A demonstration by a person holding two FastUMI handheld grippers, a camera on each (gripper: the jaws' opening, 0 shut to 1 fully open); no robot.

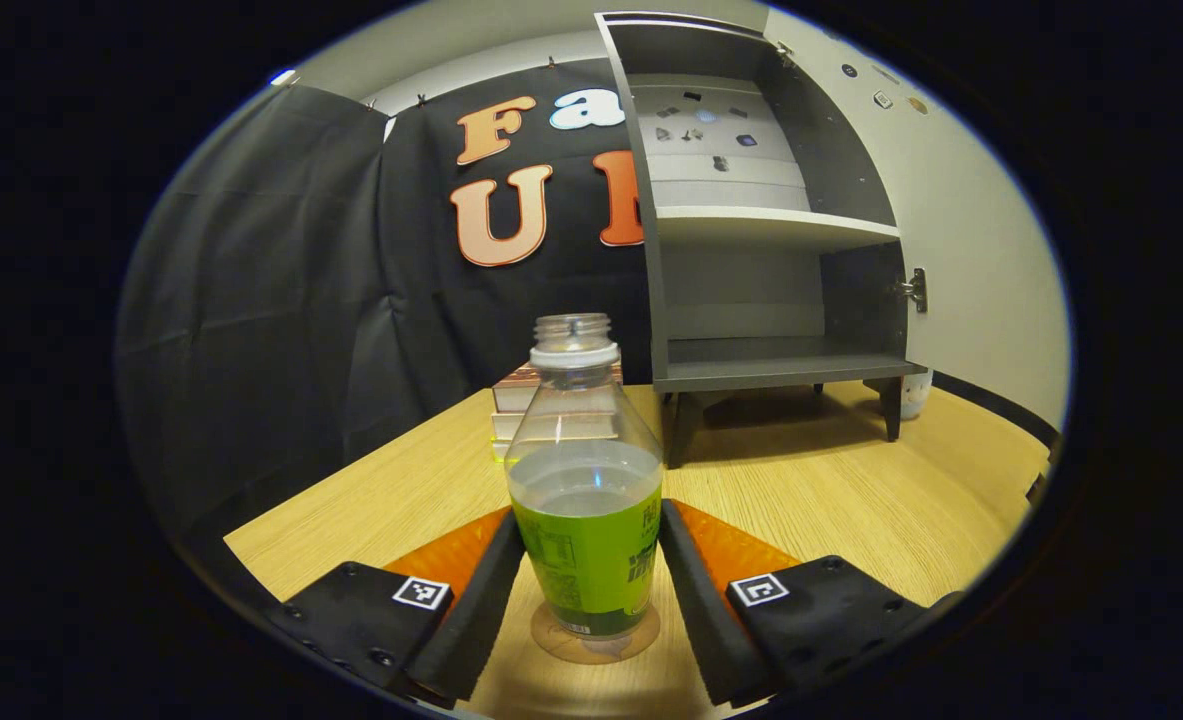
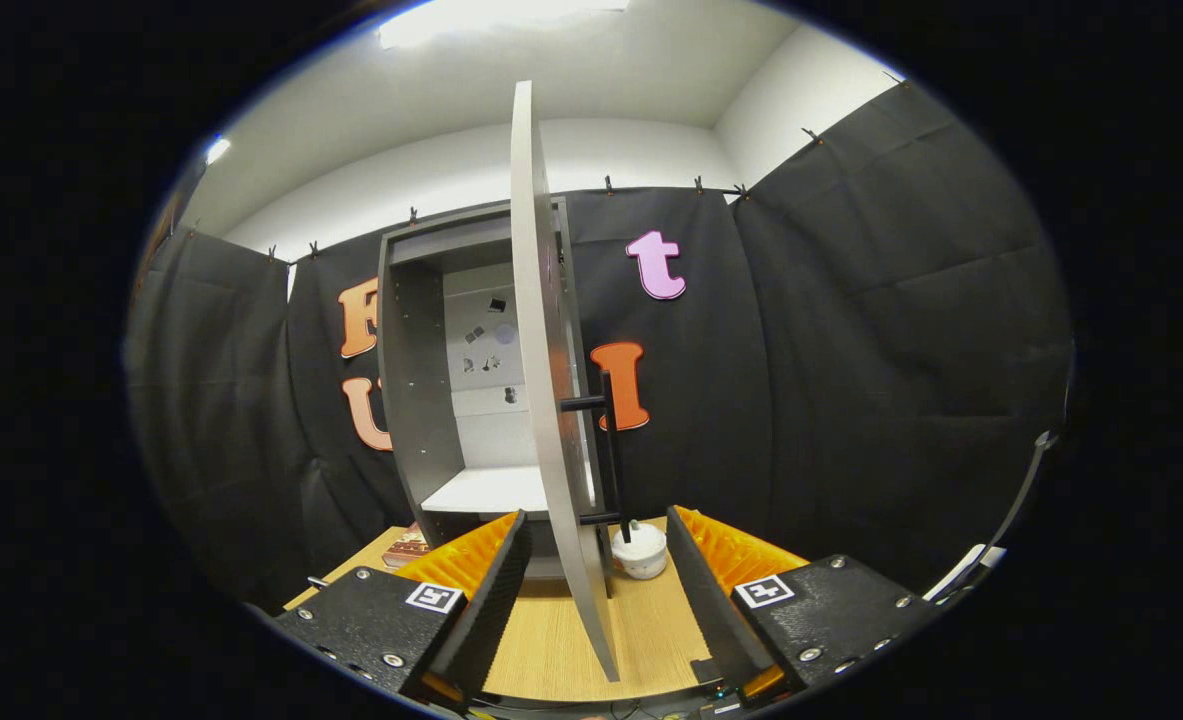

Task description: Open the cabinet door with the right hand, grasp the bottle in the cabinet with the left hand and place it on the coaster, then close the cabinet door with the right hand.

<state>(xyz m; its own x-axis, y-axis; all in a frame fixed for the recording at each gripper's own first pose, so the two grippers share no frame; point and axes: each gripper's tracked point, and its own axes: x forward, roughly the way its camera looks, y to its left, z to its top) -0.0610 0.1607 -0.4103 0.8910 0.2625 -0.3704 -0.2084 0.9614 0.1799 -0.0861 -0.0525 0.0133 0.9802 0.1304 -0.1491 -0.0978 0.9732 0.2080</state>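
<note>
Gripping nothing that I can confirm, my left gripper [image 1: 583,570] brackets the bottle [image 1: 585,500]: its fingers sit just beside the green label on either side, and I cannot tell whether they press. The clear, capless plastic bottle stands upright on a thin round coaster [image 1: 596,640] on the wood-grain table [image 1: 851,500], half full. Ahead and to the right stands the grey cabinet [image 1: 761,230], shelves bare. My right gripper [image 2: 591,560] is spread wide, the flat cabinet door [image 2: 551,400] edge-on between its fingers, untouched, its slim dark bar handle [image 2: 609,450] just right of centre.
</note>
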